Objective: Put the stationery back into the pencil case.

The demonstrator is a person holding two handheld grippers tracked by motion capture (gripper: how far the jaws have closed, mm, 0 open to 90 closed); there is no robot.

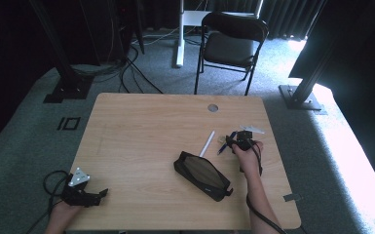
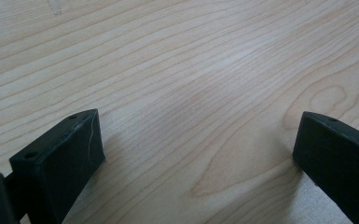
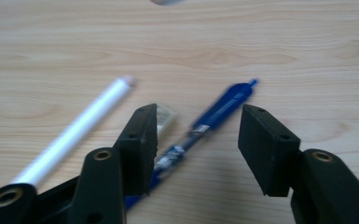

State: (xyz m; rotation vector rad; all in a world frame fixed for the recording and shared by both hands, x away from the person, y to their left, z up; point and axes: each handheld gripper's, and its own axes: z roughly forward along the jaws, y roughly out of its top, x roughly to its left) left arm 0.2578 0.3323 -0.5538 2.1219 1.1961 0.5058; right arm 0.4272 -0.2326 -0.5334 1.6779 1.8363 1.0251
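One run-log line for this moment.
right gripper open over blue pen | white pen beside | left gripper open, idle | pouch open

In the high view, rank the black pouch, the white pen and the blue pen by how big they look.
1. Black pouch, clearly largest.
2. White pen.
3. Blue pen, which looks shortest, but the right gripper covers part of it, so the two pens may really be alike.

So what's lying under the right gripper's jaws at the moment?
Under the right gripper lies a blue pen on the table, with a white pen beside it. A small pale item by the left-hand jaw is partly covered, as is the blue pen's lower end.
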